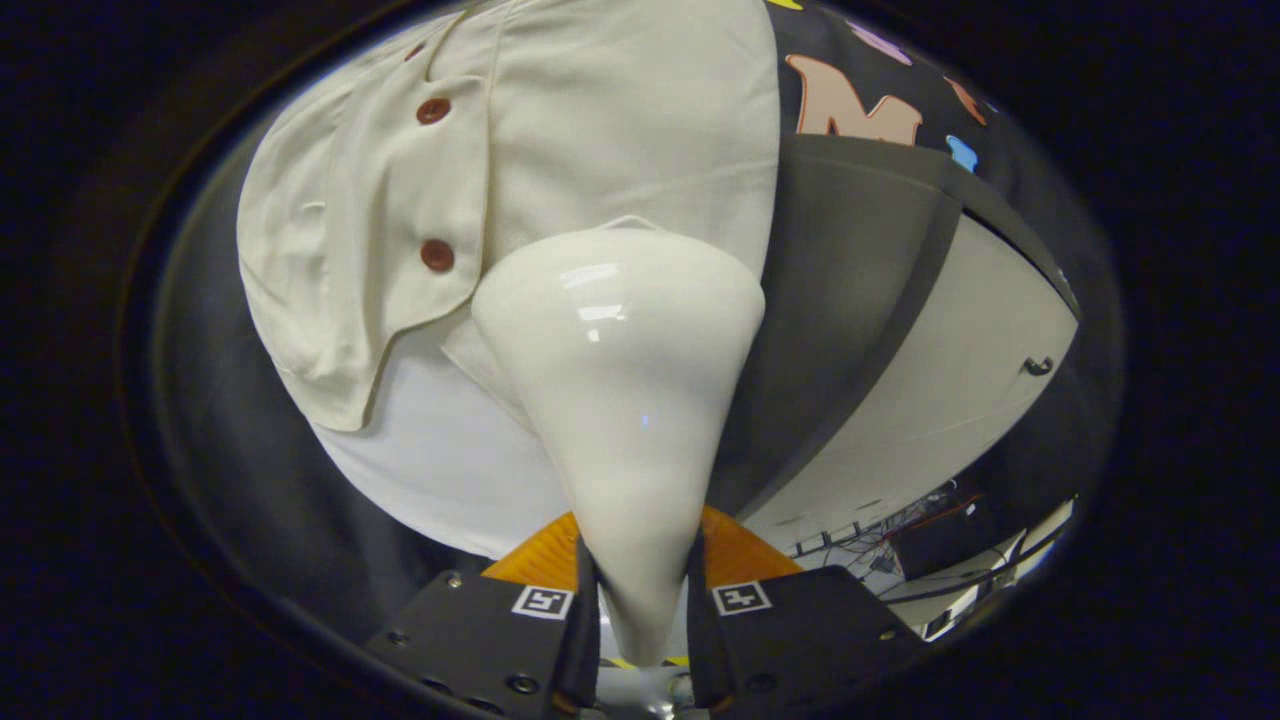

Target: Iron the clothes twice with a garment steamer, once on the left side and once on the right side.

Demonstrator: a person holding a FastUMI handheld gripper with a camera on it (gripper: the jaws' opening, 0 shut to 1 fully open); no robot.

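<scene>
With both fingers of the gripper (640,620) clamped on the steamer (620,400) by its narrow handle, the wide head points far, pressed to the shirt (600,130) right of the buttons (437,255), presumably for steam contact.

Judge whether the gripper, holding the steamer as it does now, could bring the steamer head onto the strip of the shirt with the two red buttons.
Probably yes. The gripper is shut on the steamer, whose head already meets the shirt just beside the buttons; nothing lies between them.
</scene>
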